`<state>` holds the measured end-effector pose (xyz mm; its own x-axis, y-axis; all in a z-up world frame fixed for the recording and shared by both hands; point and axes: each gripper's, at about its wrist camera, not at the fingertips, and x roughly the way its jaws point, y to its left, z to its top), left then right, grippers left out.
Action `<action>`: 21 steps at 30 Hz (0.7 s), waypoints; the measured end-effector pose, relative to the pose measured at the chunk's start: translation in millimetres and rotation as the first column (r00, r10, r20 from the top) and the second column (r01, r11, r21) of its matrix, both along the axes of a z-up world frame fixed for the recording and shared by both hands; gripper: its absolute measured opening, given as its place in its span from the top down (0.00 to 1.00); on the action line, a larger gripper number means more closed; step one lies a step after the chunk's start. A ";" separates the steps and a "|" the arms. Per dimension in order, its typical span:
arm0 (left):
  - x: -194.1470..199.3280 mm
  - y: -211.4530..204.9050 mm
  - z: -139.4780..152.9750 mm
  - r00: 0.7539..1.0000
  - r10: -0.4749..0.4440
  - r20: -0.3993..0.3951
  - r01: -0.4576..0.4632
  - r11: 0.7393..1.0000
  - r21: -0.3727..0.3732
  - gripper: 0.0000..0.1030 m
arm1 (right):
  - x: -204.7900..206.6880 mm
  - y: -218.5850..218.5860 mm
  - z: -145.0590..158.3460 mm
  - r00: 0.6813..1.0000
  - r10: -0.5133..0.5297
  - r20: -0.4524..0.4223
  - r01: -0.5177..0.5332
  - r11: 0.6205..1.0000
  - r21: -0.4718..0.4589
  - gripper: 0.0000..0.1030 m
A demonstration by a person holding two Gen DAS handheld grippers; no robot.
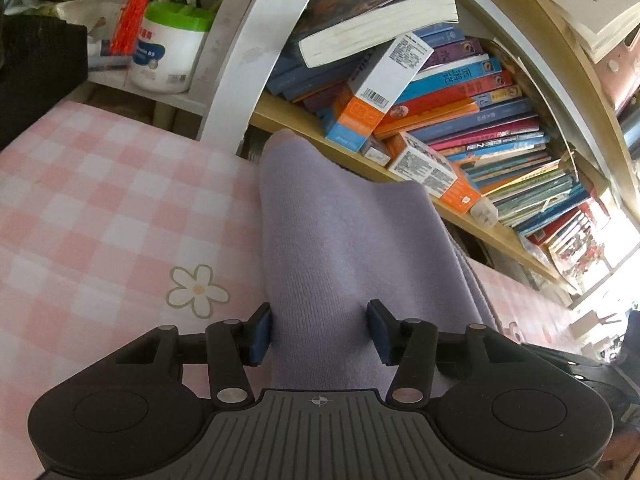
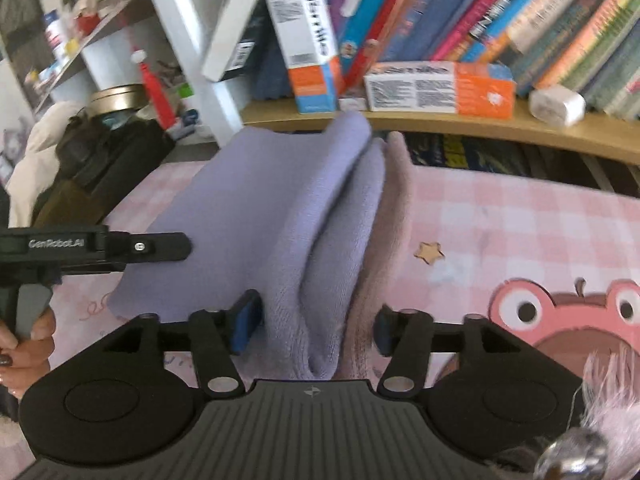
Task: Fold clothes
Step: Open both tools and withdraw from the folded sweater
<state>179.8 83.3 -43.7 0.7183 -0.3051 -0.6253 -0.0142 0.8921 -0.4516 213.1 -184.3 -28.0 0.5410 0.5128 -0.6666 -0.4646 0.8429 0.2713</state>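
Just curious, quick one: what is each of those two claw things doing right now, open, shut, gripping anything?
Left gripper: jaws open, the lilac knit garment lies between them, not pinched.
Right gripper: jaws open, the garment's folds between them, not pinched.

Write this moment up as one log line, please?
task: fold clothes | left gripper: open, astride purple garment | right gripper: open, over garment's folds | surface: pink checked cloth | garment: lying folded

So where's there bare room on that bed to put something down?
Bare pink checked sheet lies left of the lavender garment, around the daisy print, and right of it by the star print. The bookshelf behind is crammed.
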 end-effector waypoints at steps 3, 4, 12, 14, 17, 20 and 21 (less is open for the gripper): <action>-5.2 -2.4 7.7 1.000 -0.002 -0.002 0.002 0.999 0.042 0.41 | -6.0 -4.1 5.5 0.998 -0.057 0.003 0.057 0.998 -0.032 0.26; -7.9 -4.3 11.3 1.000 -0.009 0.001 0.009 0.998 0.061 0.39 | -6.9 -5.0 7.0 0.997 -0.072 -0.003 0.072 0.996 -0.043 0.24; -44.1 -20.0 36.7 0.998 0.010 0.055 -0.023 0.974 0.227 0.22 | -42.0 -13.7 30.5 0.981 -0.181 0.072 0.186 0.980 -0.064 0.17; -54.2 -23.4 40.2 0.997 0.027 0.066 -0.044 0.963 0.265 0.19 | -52.3 -15.5 37.2 0.973 -0.206 0.105 0.214 0.975 -0.066 0.14; -67.4 -29.5 43.6 0.997 0.046 0.064 -0.064 0.950 0.307 0.13 | -67.2 -16.2 44.2 0.962 -0.232 0.146 0.245 0.966 -0.080 0.11; -78.8 -34.8 44.9 0.998 0.053 0.045 -0.064 0.946 0.318 0.11 | -82.9 -16.4 46.1 0.957 -0.243 0.158 0.259 0.962 -0.087 0.06; -83.0 -36.7 45.0 0.998 0.054 0.040 -0.065 0.945 0.321 0.09 | -88.1 -16.2 45.6 0.958 -0.242 0.157 0.257 0.962 -0.088 0.04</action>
<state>96.8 46.6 1.3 0.7493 -0.0470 -0.6606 -0.0625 0.9880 -0.1412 125.0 -200.5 17.6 0.7364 0.2799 -0.6159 -0.2634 0.9572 0.1200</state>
